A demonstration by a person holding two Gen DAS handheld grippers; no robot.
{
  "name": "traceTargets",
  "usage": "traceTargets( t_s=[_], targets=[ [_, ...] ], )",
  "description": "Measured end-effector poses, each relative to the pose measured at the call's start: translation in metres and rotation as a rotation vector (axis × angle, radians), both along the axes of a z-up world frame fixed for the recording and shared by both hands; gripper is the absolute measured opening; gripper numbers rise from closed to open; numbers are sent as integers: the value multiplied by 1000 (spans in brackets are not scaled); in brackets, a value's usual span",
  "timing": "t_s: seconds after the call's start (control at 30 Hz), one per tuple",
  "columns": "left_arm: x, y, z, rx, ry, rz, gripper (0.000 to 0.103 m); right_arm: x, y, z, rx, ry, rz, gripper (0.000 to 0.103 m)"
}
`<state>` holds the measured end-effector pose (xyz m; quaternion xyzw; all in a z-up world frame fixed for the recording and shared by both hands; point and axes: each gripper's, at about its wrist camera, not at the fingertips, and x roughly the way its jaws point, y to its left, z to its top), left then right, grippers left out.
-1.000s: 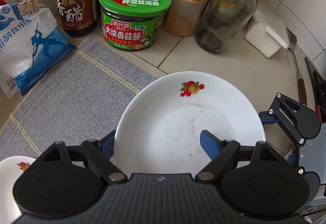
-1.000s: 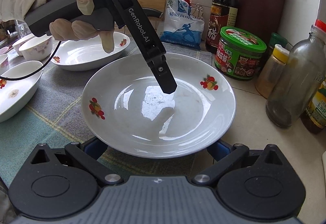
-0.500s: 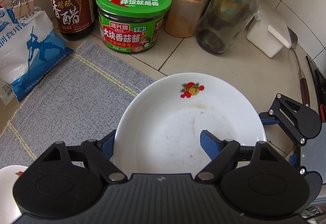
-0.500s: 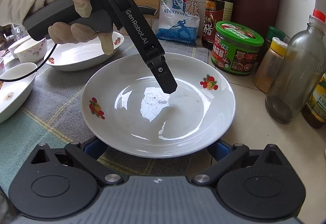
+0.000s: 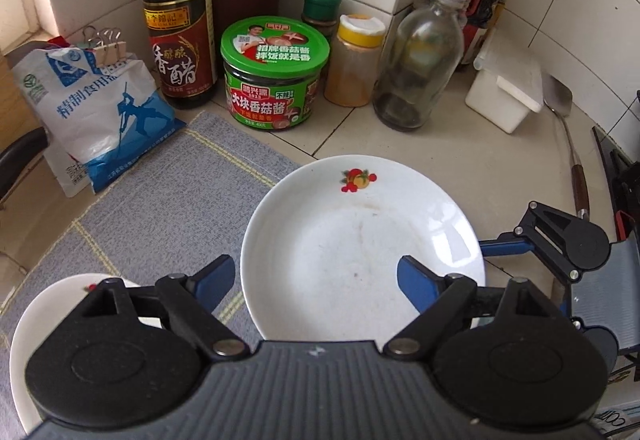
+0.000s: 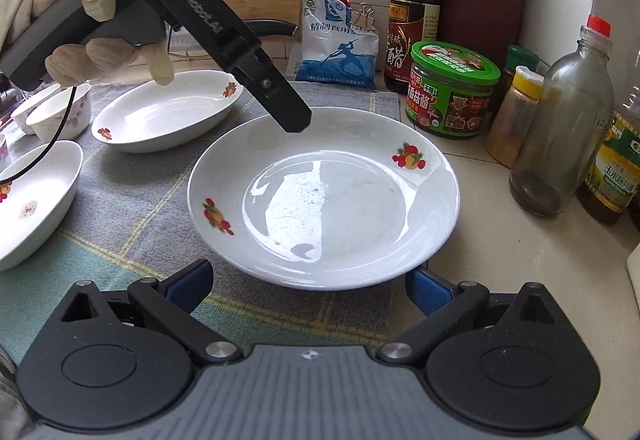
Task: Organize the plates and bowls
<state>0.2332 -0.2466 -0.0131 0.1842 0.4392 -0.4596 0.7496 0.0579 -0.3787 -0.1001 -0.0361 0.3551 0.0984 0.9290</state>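
A round white plate with fruit prints (image 6: 324, 196) lies on the counter, half on the grey mat; it also shows in the left wrist view (image 5: 360, 244). My left gripper (image 5: 316, 280) is open above the plate's near-left rim, empty; its finger hangs over the far-left rim in the right wrist view (image 6: 280, 108). My right gripper (image 6: 308, 286) is open at the plate's near rim, apart from it. An oval white dish (image 6: 168, 110) lies behind on the mat. Another white dish (image 6: 32, 200) lies at the left, and a small floral bowl (image 6: 60, 112) stands at the far left.
Behind the plate stand a vinegar bottle (image 5: 178, 36), a green-lidded jar (image 5: 274, 72), a yellow-capped spice jar (image 5: 354, 60), a glass bottle (image 5: 418, 72) and a salt bag (image 5: 100, 112). A white box (image 5: 504, 96) and a spatula (image 5: 568, 144) lie at the right.
My left gripper has lifted and drawn back to the plate's left rim. My right gripper has pulled back from the plate's near edge. The plate now sits clear of both.
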Motion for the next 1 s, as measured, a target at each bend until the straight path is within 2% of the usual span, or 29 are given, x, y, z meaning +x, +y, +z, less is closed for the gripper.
traceTargets(
  t_s=[0.27,0.43,0.7,1.0],
  targets=[
    [-54,57,26,-65,-77,90,89,-31,32,6,-58,-14,20,103],
    [-84,92,27,-79,-117,175,89,-44,51,6,-29,-19,52,103],
    [-129,142,20,-38,-203,243,90,-60,101,7,-13,-25,193,103],
    [-143,194,20,-24,-189,349,90,-62,163,-6,-27,-8,391,103]
  ],
)
